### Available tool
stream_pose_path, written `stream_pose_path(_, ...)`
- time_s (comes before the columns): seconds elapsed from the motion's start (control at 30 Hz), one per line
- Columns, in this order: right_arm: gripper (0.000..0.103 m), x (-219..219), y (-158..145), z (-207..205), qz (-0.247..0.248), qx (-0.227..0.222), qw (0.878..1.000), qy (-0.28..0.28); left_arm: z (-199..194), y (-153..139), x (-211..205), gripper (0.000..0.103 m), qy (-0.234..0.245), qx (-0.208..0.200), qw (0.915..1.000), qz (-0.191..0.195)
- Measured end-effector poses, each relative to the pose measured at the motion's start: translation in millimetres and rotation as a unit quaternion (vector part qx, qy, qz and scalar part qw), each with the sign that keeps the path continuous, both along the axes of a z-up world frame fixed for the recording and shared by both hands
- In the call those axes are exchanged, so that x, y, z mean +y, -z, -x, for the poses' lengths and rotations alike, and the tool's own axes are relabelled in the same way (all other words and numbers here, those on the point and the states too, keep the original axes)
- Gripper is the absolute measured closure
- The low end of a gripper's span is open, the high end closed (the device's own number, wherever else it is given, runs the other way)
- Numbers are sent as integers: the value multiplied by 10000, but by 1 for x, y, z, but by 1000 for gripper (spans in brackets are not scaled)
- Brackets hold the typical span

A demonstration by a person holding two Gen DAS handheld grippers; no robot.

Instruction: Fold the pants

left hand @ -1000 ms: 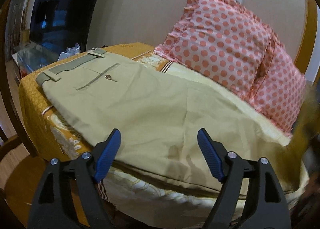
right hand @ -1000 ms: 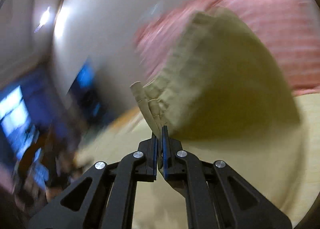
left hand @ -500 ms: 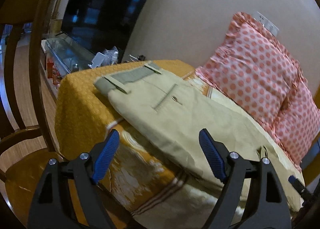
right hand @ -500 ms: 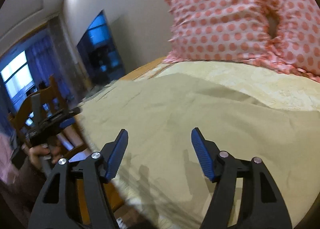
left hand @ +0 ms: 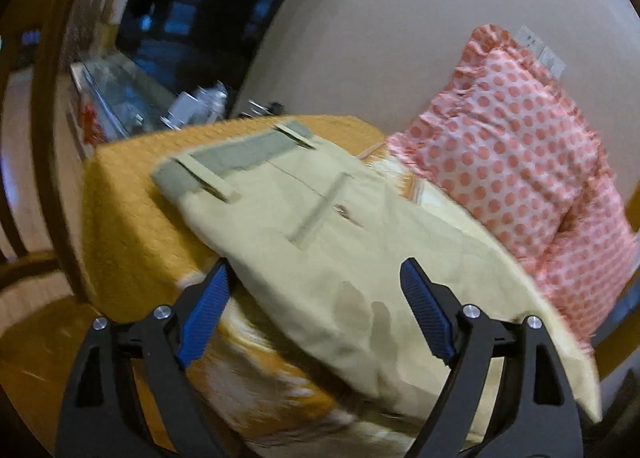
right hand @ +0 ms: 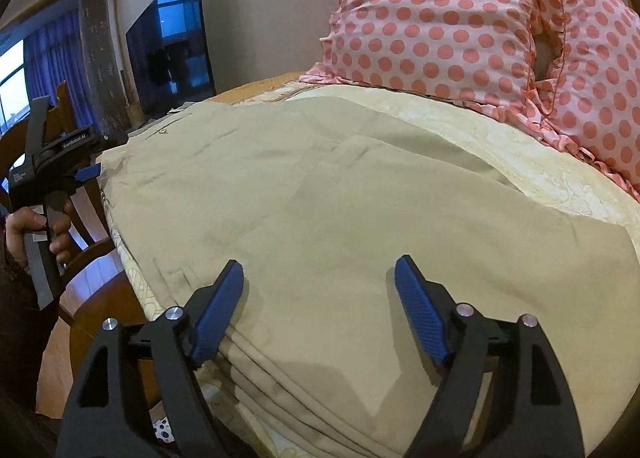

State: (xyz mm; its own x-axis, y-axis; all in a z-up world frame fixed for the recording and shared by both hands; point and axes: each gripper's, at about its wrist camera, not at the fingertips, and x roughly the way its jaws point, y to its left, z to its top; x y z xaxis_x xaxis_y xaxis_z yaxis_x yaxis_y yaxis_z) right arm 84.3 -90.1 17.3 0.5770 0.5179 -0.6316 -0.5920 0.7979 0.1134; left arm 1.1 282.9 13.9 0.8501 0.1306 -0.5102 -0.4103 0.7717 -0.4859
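One pair of khaki cotton pants (right hand: pixel 320 185) lies folded flat beside two pink polka-dot pillows (right hand: pixel 436 17); left gripper (left hand: pixel 316 314) and right gripper (right hand: pixel 318 310) both gape, released.

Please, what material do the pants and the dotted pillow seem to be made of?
The pants look like matte woven cotton twill, khaki: soft creases, stitched pocket and a greyer waistband. The pillow looks like thin, smooth printed cloth, perhaps cotton or polyester: ruffled edge, pink with darker dots. The pictures cannot confirm the fibre of either one.
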Motion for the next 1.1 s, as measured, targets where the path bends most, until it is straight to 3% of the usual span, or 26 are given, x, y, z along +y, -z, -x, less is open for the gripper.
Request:
stream_pose_path(0.1, 21, -1, -5, 7, -43, -21, 10000, -3, -2, 3, 1, 21, 80, -274, 9978, 603)
stream_pose_path(0.17, 21, -2, -5, 7, -75, -21, 10000, -11, -2, 7, 12, 32, -55, -436, 9927, 1121)
stream_pose_path(0.27, 21, -6, -6, 8, -168, 8, 9999, -31, -4, 18, 32, 54, -293, -550, 9798, 1901)
stream_pose_path(0.33, 21, -11, -7, 10, -307, 69, 9995, -58, -8, 23, 43, 85, -456, -399, 9754, 2119)
stream_pose_path(0.4, 21, -16, -8, 12, -449, 135, 9988, -113, -10, 26, 49, 88, -540, -263, 9725, 2250)
stream_pose_path(0.47, 21, -26, -9, 15, -592, 188, 9980, -151, -17, 16, 45, 92, -477, -81, 9806, 1902)
stream_pose_path(0.57, 21, -46, -13, 20, -894, 233, 9957, -41, -34, -28, 9, 93, -384, 238, 9974, 566)
stream_pose_path(0.63, 21, -66, -17, 23, -1105, 177, 9936, 130, -46, -60, -23, 94, -95, 195, 9997, -120)
stream_pose_path(0.7, 21, -95, -22, 26, -1375, 94, 9894, 449, -61, -94, -74, 94, 409, 43, 9953, -872)
stream_pose_path(0.77, 21, -130, -27, 28, -1662, 36, 9820, 902, -74, -117, -132, 93, 1023, -110, 9839, -1461)
stream_pose_path(0.87, 20, -181, -31, 32, -2037, 23, 9662, 1582, -84, -126, -235, 92, 2444, -373, 9477, -2017)
stream_pose_path(0.9, 18, -197, -31, 33, -2154, 50, 9602, 1778, -82, -118, -276, 92, 3064, -367, 9268, -2139)
stream_pose_path(0.97, 17, -229, -28, 37, -2402, 150, 9462, 2162, -78, -95, -328, 91, 3880, -198, 8937, -2245)
stream_pose_path(1.0, 17, -242, -26, 39, -2534, 210, 9393, 2301, -72, -73, -358, 91, 4385, 5, 8684, -2317)
stream_pose_path(1.07, 17, -264, -22, 41, -2792, 353, 9260, 2518, -65, -40, -389, 91, 4805, 356, 8396, -2508)
stream_pose_path(1.1, 17, -275, -19, 41, -2946, 439, 9190, 2584, -59, -22, -399, 90, 4830, 482, 8316, -2697)
